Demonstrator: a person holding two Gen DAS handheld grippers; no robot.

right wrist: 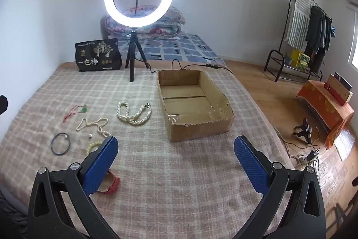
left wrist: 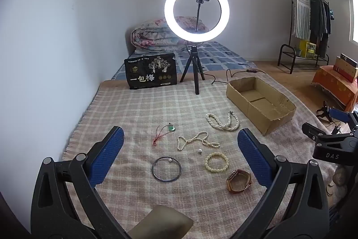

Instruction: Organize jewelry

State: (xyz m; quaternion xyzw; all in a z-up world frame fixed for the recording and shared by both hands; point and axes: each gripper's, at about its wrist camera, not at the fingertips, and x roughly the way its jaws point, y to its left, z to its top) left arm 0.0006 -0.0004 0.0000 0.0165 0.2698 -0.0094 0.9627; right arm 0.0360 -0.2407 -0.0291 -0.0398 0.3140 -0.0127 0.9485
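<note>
Left gripper (left wrist: pixel 180 156) wide open, empty, above bangle (left wrist: pixel 166 169), bead bracelet (left wrist: pixel 216 162), watch (left wrist: pixel 238 178), right gripper (right wrist: pixel 176 160) wide open, empty, before box (right wrist: pixel 197 127), pearls (right wrist: pixel 133 113) on blanket (right wrist: pixel 156 171)

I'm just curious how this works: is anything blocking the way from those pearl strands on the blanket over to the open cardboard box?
Nothing visible does. The thick twisted white pearl necklace lies flat on the checked blanket, apart from the shallow brown cardboard box, with only bare blanket between them. The box is open-topped and empty. Both grippers, left and right, are open and hold nothing.
</note>
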